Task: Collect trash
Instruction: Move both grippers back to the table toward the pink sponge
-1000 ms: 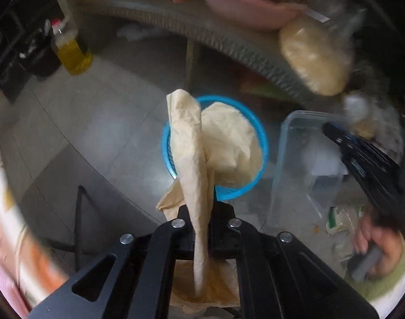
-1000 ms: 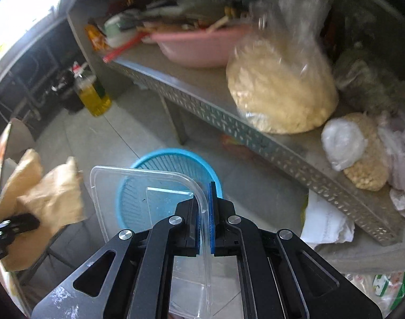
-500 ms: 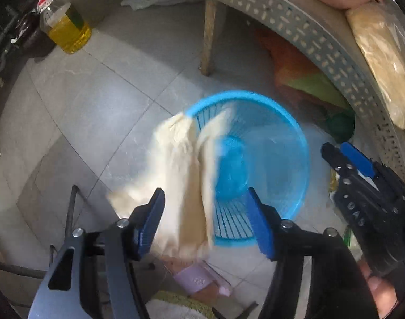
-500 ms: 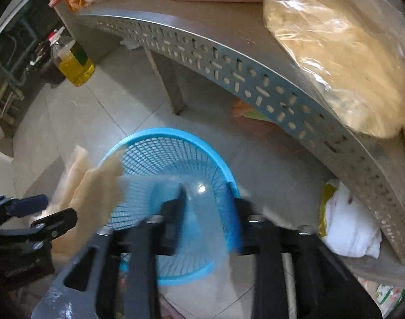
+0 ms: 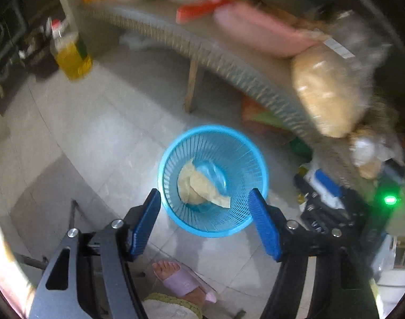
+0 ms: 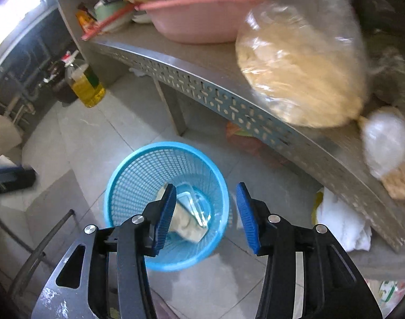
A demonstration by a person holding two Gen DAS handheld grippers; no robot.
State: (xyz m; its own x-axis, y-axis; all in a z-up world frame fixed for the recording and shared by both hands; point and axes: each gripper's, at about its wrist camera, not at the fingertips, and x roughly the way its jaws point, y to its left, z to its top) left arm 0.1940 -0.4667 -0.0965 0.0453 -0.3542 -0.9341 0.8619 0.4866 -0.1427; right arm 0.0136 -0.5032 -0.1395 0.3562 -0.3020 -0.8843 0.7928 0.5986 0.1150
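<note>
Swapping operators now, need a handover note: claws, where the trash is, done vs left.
Left claw: open, holding nothing, above the blue basket.
Right claw: open, holding nothing, also over the basket.
Trash: the crumpled tan paper and the clear plastic container both lie at the bottom of the basket on the floor.
Done: both pieces are binned.
Left: possibly more trash to collect; a white wad lies under the metal shelf right of the basket, but I can't tell if it counts.

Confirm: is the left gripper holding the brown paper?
No: the left gripper is open and empty; the brown paper lies inside the blue basket.
</note>
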